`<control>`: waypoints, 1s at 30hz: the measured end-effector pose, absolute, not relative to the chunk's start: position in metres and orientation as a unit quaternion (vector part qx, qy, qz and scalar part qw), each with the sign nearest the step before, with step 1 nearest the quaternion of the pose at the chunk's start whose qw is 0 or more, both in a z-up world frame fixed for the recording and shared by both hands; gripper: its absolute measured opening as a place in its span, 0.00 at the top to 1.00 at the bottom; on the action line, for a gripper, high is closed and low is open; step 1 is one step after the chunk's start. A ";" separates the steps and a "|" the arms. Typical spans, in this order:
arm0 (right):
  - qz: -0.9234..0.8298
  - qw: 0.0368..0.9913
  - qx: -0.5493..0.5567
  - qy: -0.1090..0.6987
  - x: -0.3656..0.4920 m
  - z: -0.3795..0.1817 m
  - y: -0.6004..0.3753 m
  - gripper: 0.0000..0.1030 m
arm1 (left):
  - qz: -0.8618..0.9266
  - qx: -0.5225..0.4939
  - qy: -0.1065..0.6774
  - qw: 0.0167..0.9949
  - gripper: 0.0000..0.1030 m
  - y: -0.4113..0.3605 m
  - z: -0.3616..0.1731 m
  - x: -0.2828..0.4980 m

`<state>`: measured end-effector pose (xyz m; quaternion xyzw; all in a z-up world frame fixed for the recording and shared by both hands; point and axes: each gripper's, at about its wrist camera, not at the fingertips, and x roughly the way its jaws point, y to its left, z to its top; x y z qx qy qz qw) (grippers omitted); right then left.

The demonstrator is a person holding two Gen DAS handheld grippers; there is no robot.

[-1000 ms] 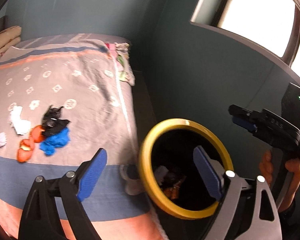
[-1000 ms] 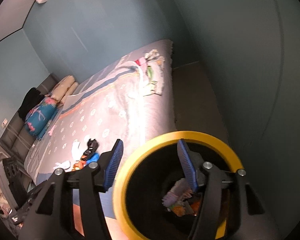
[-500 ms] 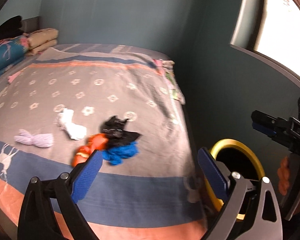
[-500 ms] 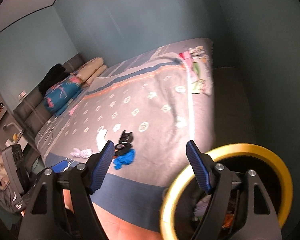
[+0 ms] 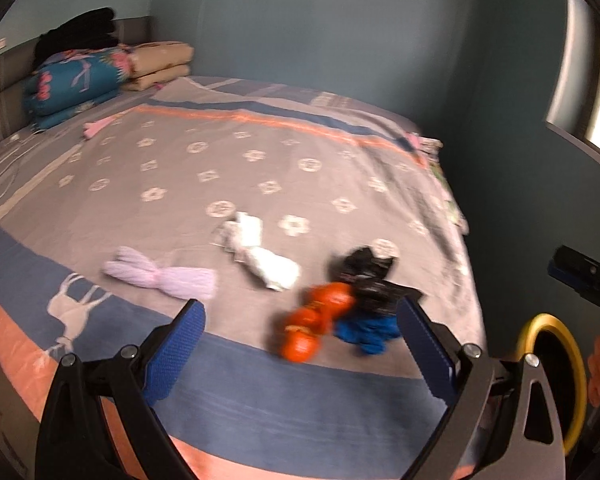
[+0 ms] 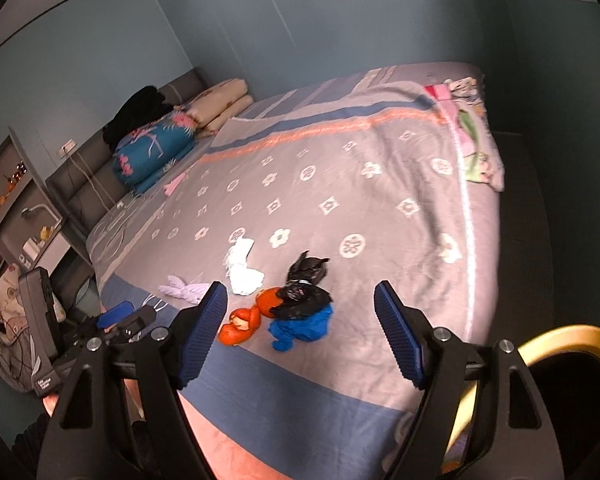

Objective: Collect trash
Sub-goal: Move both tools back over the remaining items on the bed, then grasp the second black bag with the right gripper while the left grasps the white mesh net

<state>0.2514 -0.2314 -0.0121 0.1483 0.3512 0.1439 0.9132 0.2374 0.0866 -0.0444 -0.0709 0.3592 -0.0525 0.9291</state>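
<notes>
1. Step in hand, as I judged it: approach for the next pick. Both grippers pointed at the litter on the bed (image 6: 380,200), neither touching anything.
2. Left gripper (image 5: 300,344): jaws spread wide, nothing between them. It hovered over the near blue band of the blanket, short of the pile.
3. Right gripper (image 6: 300,332): also wide apart and empty, aimed at the same cluster from the bin side.
4. Trash sat near the foot of the bed in 2 groups. Tight cluster: orange wad (image 6: 248,316), black wrapper (image 6: 304,288) and blue wad (image 6: 300,326), all touching. Just beside it: white tissue (image 6: 242,268), then a lilac twisted piece (image 6: 184,290) further toward the left gripper's side.
5. Bin (image 6: 556,344), yellow-rimmed, stood on the floor just off the bed's corner, at the right edge of both views. Contents not visible at this moment.
6. Left view was motion-blurred, so the exact edges of the pieces were hard to read there.
7. Next move probably called for dropping 1 gripper onto a single piece. The orange wad was nearest. Risk: the 3 clustered pieces touched, so a pinch could drag a neighbour or snag the blanket.
</notes>
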 end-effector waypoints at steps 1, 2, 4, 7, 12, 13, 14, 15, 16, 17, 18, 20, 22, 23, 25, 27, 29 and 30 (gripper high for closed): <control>0.147 0.911 0.147 0.356 0.259 -0.015 -0.224 0.29 | -0.046 -0.073 0.360 0.929 0.10 0.092 -0.047 0.241; 0.149 0.910 0.146 0.359 0.263 -0.017 -0.221 0.29 | -0.038 -0.077 0.361 0.929 0.10 0.100 -0.049 0.245; 0.154 0.906 0.142 0.368 0.275 -0.023 -0.210 0.29 | -0.021 -0.084 0.362 0.928 0.10 0.118 -0.055 0.253; 0.158 0.901 0.133 0.382 0.294 -0.033 -0.193 0.29 | 0.001 -0.091 0.369 0.925 0.10 0.140 -0.065 0.264; 0.160 0.891 0.113 0.409 0.328 -0.054 -0.166 0.29 | 0.026 -0.098 0.381 0.919 0.10 0.170 -0.081 0.279; 0.159 0.891 0.112 0.411 0.333 -0.058 -0.163 0.29 | 0.031 -0.102 0.383 0.918 0.10 0.176 -0.085 0.282; 0.157 0.889 0.109 0.416 0.340 -0.063 -0.159 0.29 | 0.035 -0.106 0.385 0.916 0.10 0.182 -0.088 0.285; 0.154 0.887 0.106 0.422 0.347 -0.068 -0.155 0.29 | 0.042 -0.112 0.386 0.915 0.10 0.191 -0.092 0.289; 0.153 0.885 0.102 0.429 0.352 -0.072 -0.152 0.29 | 0.046 -0.114 0.387 0.914 0.10 0.196 -0.095 0.292; 0.148 0.882 0.096 0.437 0.361 -0.079 -0.147 0.29 | 0.051 -0.117 0.390 0.912 0.10 0.202 -0.099 0.295; 0.147 0.881 0.093 0.440 0.366 -0.083 -0.146 0.29 | 0.059 -0.122 0.393 0.909 0.10 0.211 -0.104 0.300; 0.142 0.878 0.085 0.448 0.376 -0.091 -0.140 0.29 | 0.064 -0.131 0.397 0.906 0.10 0.220 -0.110 0.306; 0.138 0.875 0.076 0.457 0.386 -0.101 -0.134 0.29 | 0.070 -0.134 0.401 0.904 0.10 0.229 -0.118 0.313; 0.135 0.873 0.070 0.463 0.393 -0.108 -0.130 0.29 | 0.073 -0.132 0.402 0.903 0.10 0.231 -0.122 0.316; 0.132 0.871 0.063 0.469 0.400 -0.114 -0.126 0.29 | 0.077 -0.128 0.409 0.900 0.10 0.237 -0.130 0.324; 0.127 0.868 0.055 0.476 0.410 -0.124 -0.122 0.29 | 0.078 -0.130 0.414 0.897 0.10 0.242 -0.138 0.333; 0.123 0.865 0.052 0.484 0.417 -0.130 -0.120 0.29 | 0.080 -0.132 0.418 0.895 0.10 0.246 -0.145 0.340; 0.121 0.863 0.048 0.488 0.421 -0.135 -0.118 0.29 | 0.082 -0.135 0.419 0.894 0.10 0.249 -0.148 0.344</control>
